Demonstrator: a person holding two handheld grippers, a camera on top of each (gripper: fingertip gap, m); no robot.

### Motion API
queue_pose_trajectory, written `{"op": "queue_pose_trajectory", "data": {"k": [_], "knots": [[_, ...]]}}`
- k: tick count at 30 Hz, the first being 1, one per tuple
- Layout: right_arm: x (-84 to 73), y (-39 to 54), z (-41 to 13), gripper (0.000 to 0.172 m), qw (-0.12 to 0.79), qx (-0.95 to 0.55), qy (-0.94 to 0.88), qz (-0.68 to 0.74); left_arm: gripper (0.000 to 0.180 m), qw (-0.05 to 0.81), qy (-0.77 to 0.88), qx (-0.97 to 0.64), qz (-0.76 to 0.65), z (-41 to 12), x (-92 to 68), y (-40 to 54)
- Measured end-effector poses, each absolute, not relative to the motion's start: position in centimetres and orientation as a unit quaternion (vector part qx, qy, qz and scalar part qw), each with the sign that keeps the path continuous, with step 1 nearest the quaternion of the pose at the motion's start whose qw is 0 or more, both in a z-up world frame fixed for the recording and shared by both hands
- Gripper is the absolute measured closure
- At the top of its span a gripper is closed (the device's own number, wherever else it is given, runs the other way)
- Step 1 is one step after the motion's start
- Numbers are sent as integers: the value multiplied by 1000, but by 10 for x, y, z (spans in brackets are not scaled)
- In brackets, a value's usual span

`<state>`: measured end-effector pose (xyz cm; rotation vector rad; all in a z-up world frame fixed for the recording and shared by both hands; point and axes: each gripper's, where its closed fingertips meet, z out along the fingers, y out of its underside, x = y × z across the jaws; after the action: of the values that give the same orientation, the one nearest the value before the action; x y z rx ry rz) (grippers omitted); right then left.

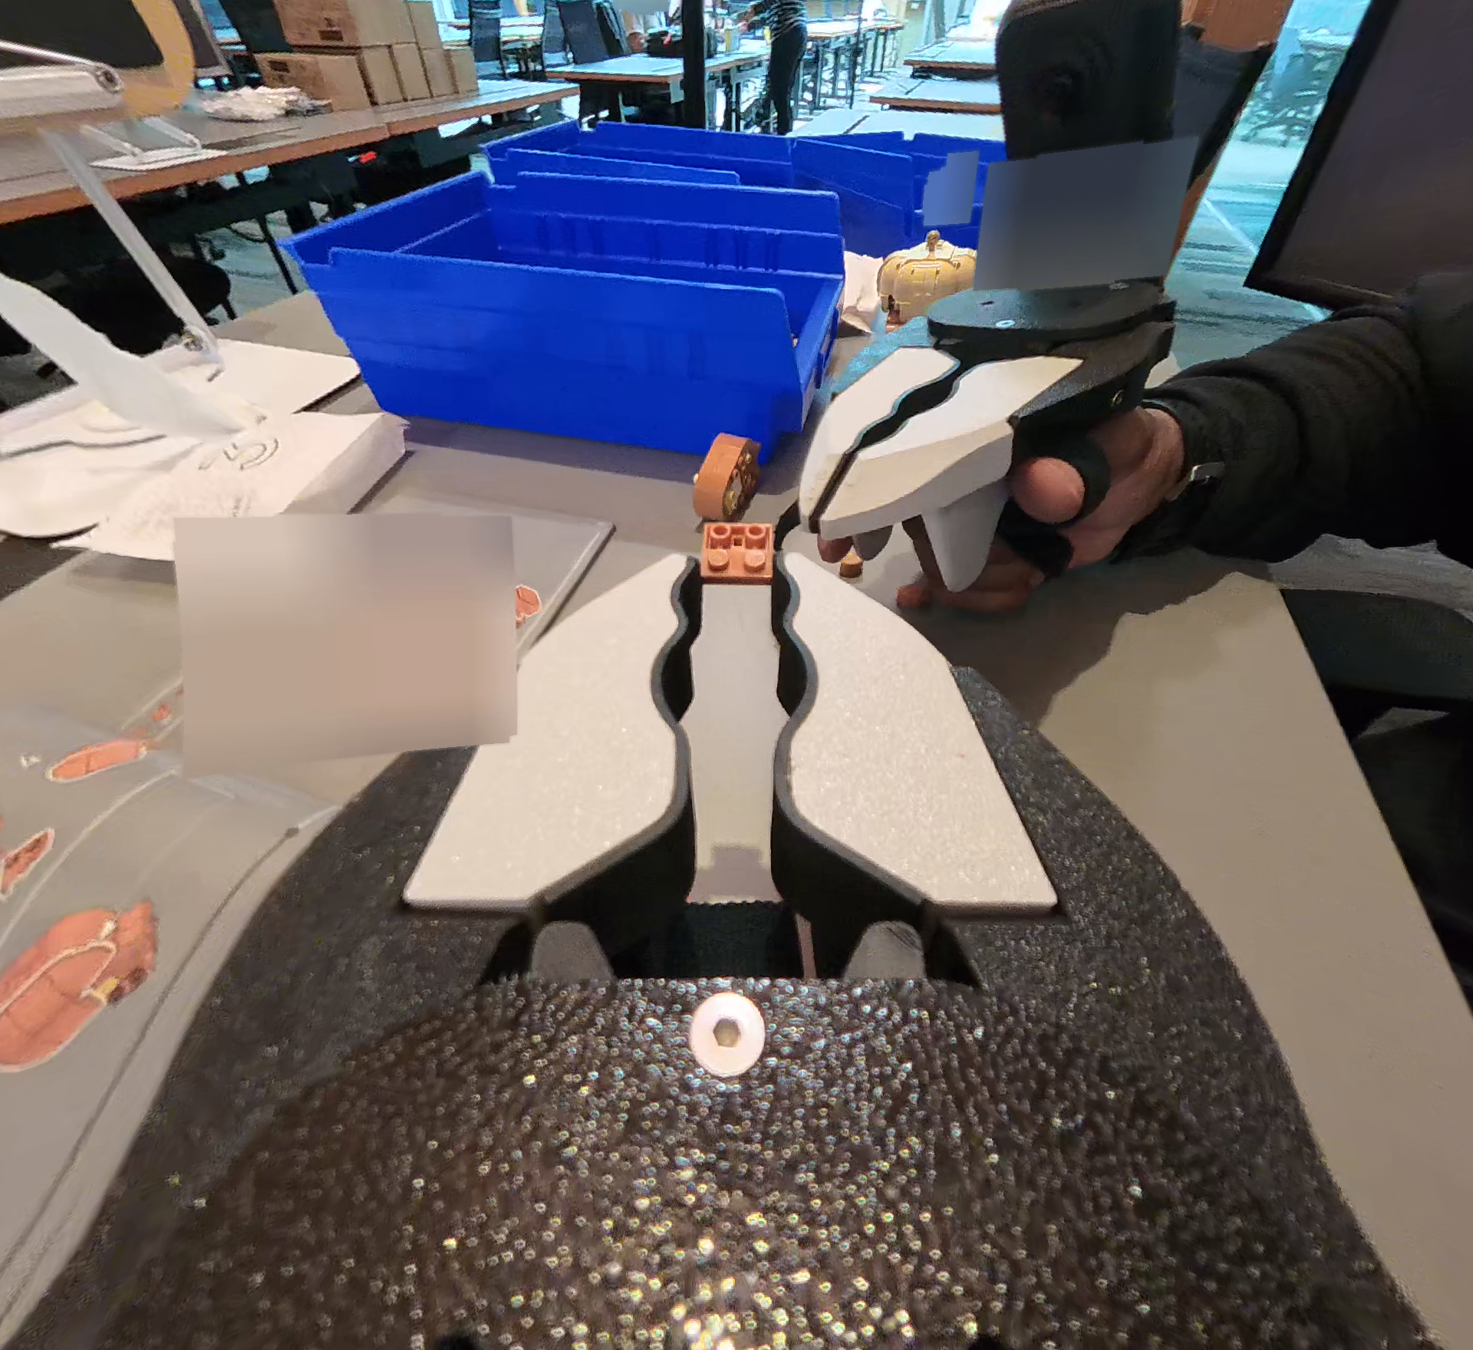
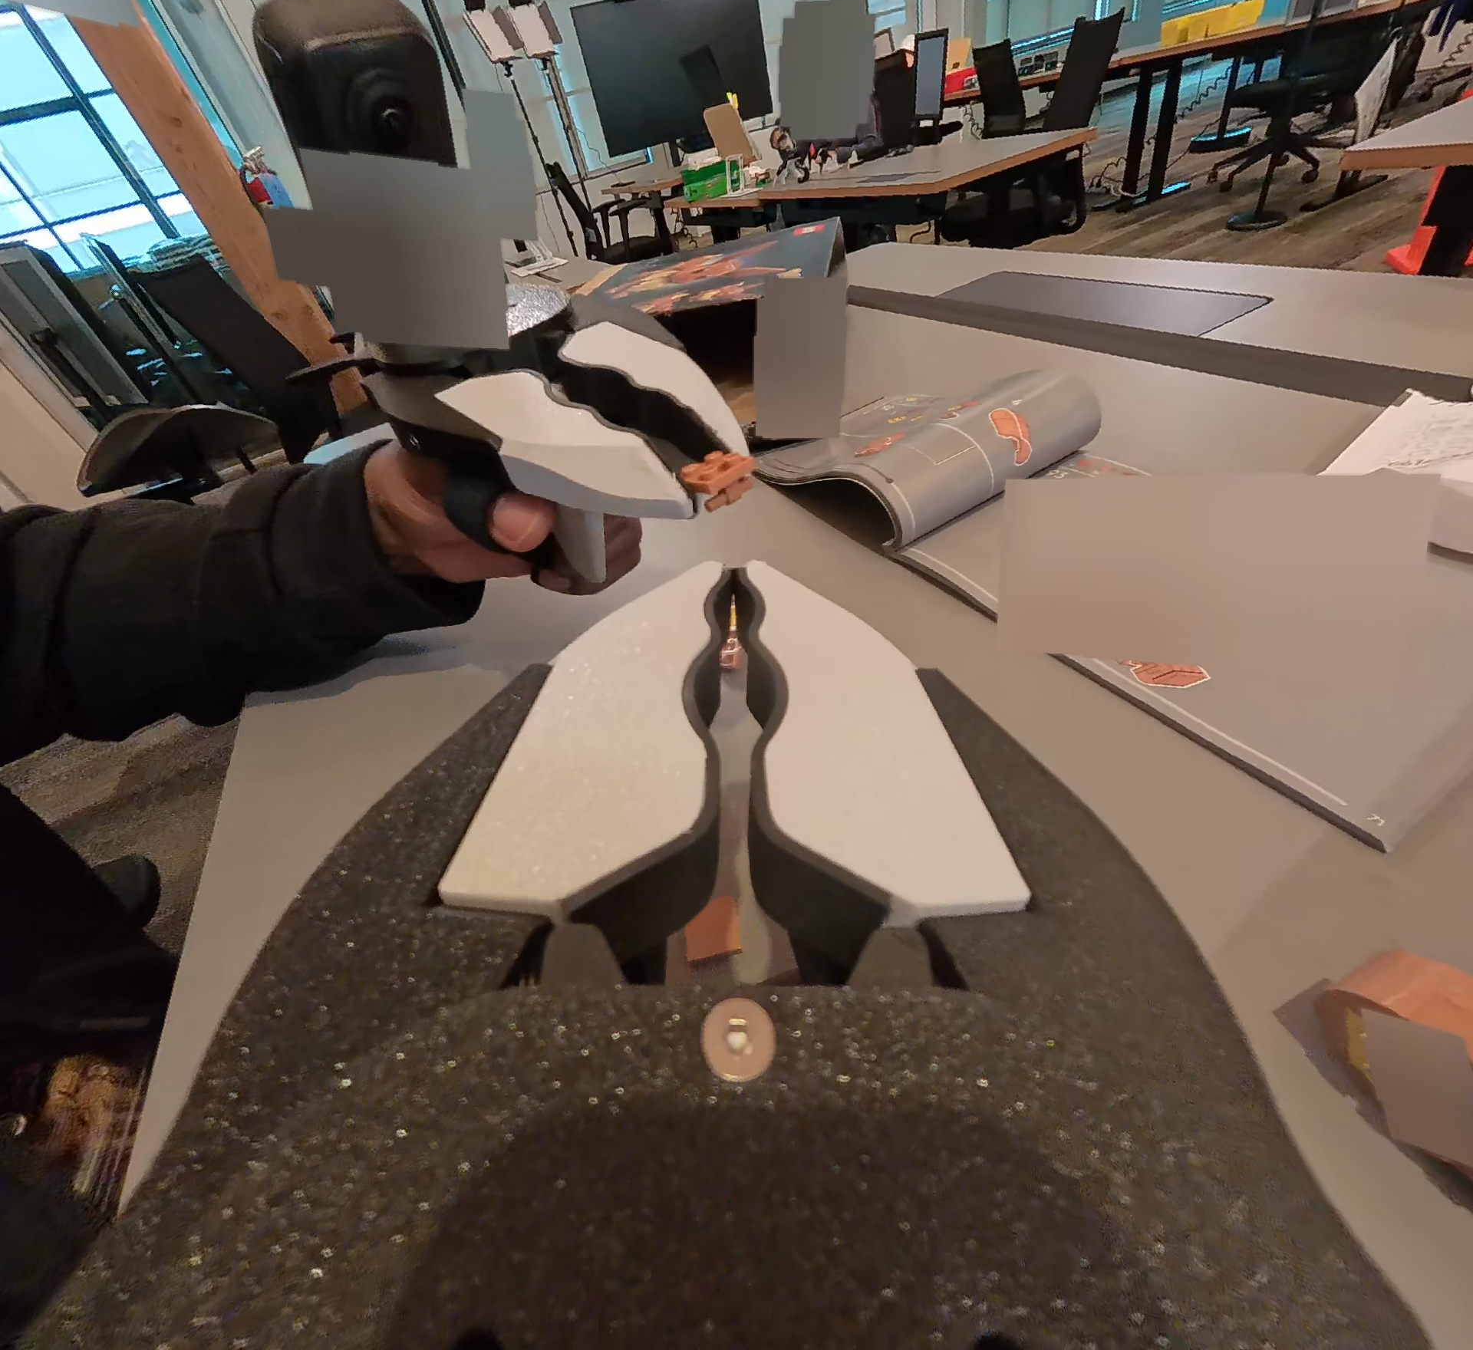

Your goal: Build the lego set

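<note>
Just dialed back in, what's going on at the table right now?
A person holds a gripper in each hand over a grey table. The left gripper has its fingers clamped on a small orange-brown toy brick, lifted above the tabletop. The right gripper is shut with nothing visible at its tips, pointed down near a tiny round brown piece. A brown wheel-like assembly stands in front of blue bins, and an open instruction booklet lies alongside.

Two grippers (image 1: 737,555) (image 2: 735,571) show. One orange brick (image 1: 737,553) sits at centre; one round brown piece (image 1: 725,475) just above it. Blue bins (image 1: 574,323) at upper centre number perhaps four. One open booklet (image 2: 996,459) lies at right.
</note>
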<state>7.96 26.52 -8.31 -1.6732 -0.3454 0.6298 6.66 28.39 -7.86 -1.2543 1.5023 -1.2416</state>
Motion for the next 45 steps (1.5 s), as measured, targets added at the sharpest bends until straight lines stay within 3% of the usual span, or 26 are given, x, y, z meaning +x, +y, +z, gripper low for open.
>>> {"op": "queue_pose_trajectory", "data": {"k": [20, 33, 45], "knots": [[93, 267, -83, 172, 611, -717, -119, 316, 164, 349, 584, -507, -530, -101, 59, 288], [90, 258, -67, 172, 663, -694, -168, 225, 164, 398, 597, -490, -495, -97, 53, 283], [97, 261, -70, 172, 653, -702, -154, 238, 164, 380, 600, -488, -507, -100, 53, 275]]}}
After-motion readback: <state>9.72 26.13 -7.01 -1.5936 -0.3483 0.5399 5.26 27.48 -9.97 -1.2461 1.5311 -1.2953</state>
